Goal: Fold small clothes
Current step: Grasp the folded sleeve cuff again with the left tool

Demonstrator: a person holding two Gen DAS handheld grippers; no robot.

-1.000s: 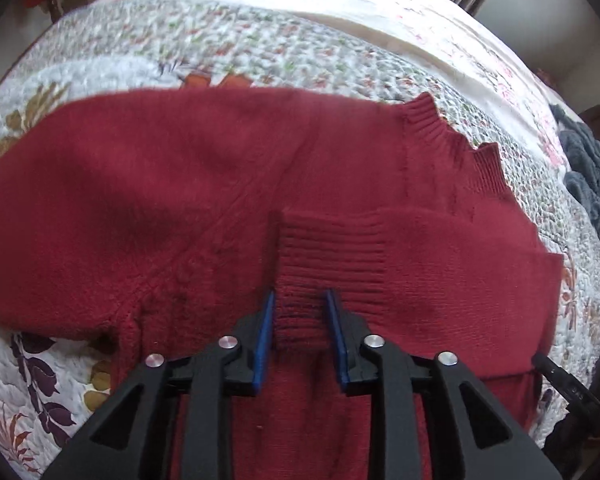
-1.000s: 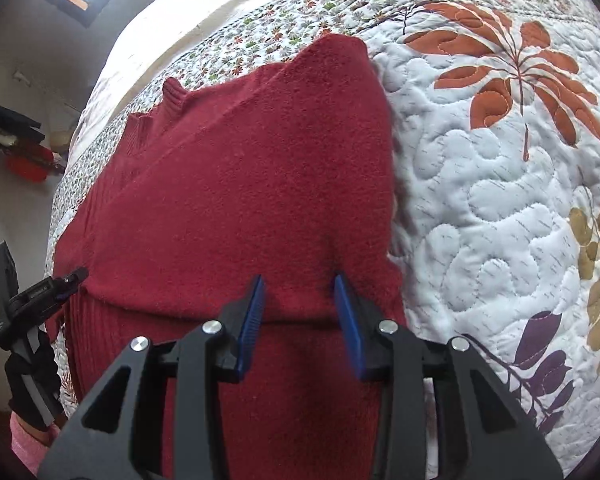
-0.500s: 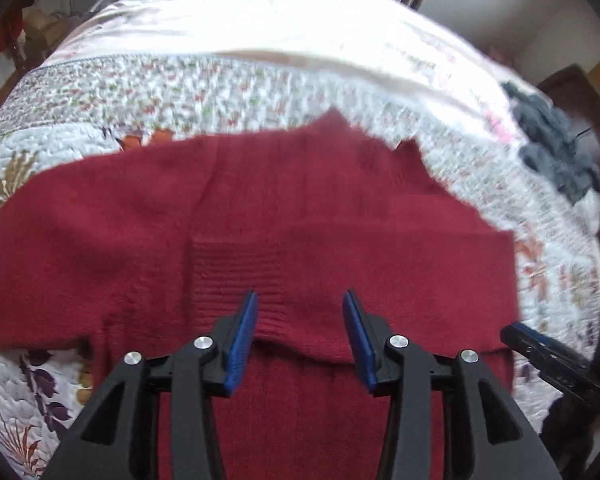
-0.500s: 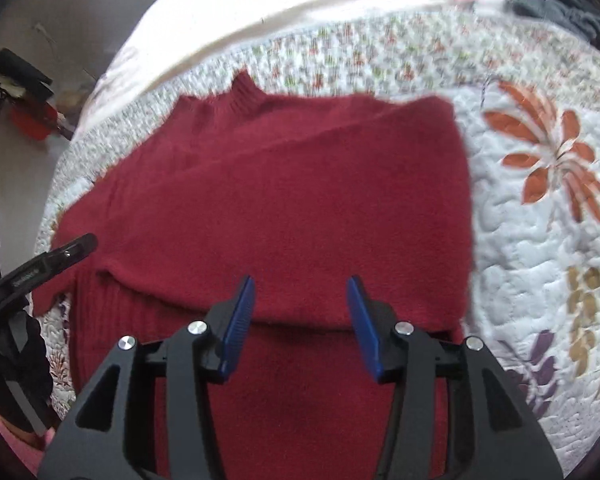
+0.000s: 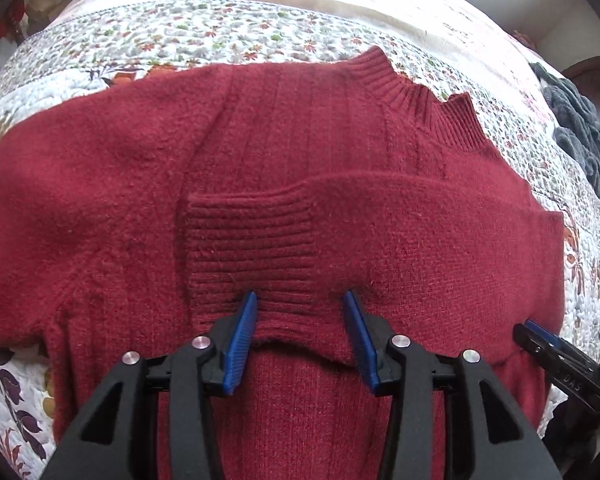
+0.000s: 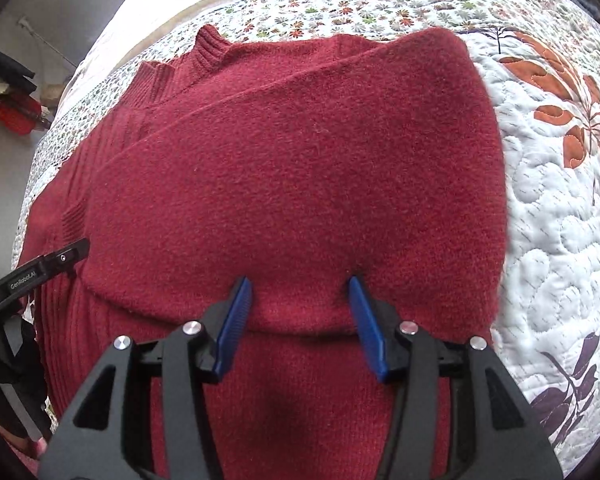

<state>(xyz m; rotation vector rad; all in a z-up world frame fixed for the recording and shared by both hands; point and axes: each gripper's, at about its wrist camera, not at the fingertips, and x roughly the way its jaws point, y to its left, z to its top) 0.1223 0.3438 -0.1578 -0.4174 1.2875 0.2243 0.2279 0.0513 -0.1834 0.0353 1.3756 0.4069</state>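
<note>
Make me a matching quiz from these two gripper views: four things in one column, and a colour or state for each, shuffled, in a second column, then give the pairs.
Things
1. sweater
2. ribbed cuff
3. quilt
4. left gripper

Descriptions
A. open, fingers spread
B. white with leaf prints
C. dark red, laid flat on the bed
D. lying across the sweater's chest

Pairs: 1-C, 2-D, 3-B, 4-A

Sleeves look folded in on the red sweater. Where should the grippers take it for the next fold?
Probably the red sweater at its near hem, out of view below both open grippers, left gripper and right gripper coming from the near side; collar lies far.
</note>
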